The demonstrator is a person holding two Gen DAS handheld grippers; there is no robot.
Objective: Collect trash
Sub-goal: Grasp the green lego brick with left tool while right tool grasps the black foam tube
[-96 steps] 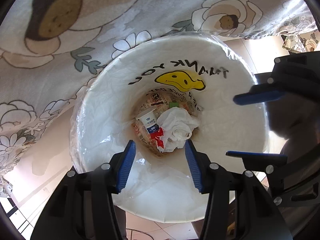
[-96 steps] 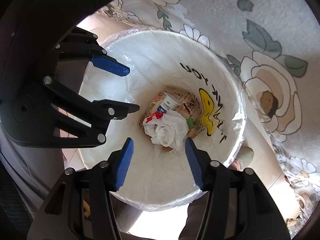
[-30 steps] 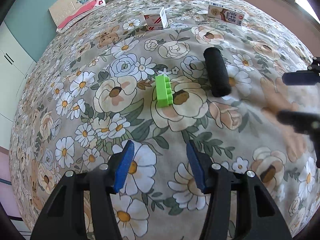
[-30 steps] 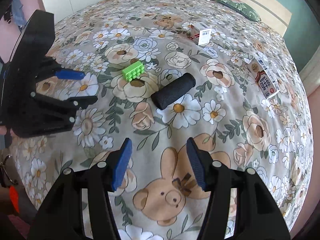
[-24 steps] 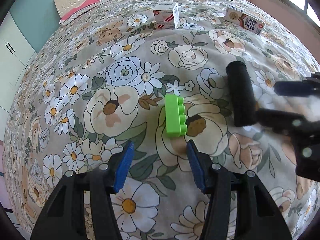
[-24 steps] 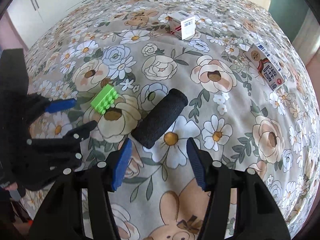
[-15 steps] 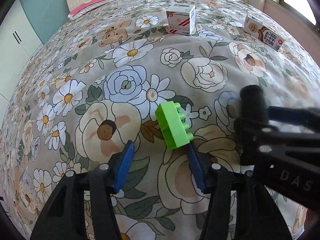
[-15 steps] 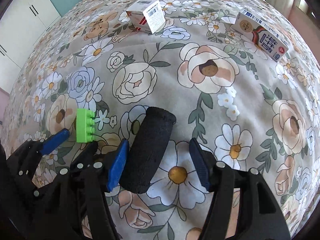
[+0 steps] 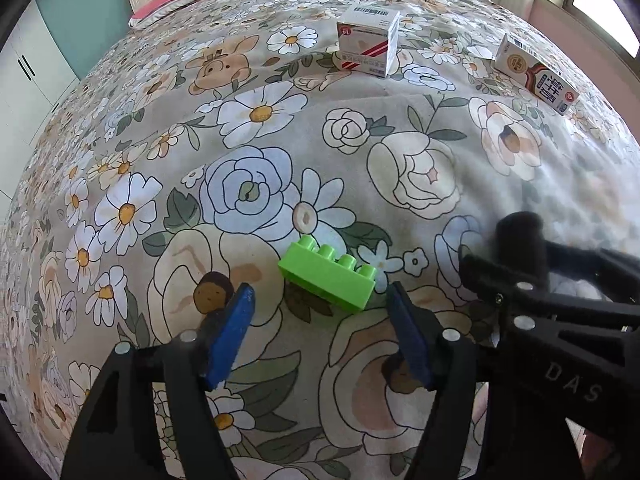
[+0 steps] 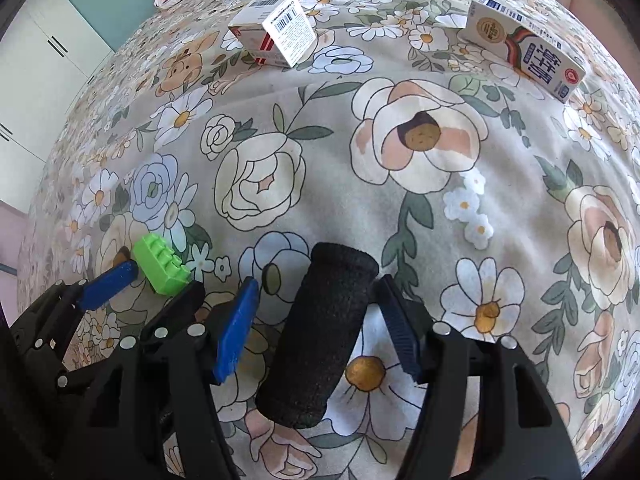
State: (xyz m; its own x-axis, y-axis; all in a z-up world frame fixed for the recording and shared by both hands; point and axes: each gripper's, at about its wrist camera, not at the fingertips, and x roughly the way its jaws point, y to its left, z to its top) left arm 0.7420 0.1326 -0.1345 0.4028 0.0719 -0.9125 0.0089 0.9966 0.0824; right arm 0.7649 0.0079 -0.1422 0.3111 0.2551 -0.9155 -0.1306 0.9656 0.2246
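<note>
While both grippers tilt steeply down at the floral bed, it carries four things: one green brick, one black foam roller, two cartons with unreadable print. The left gripper is opening around the brick; the right gripper straddles the roller, spread.
</note>
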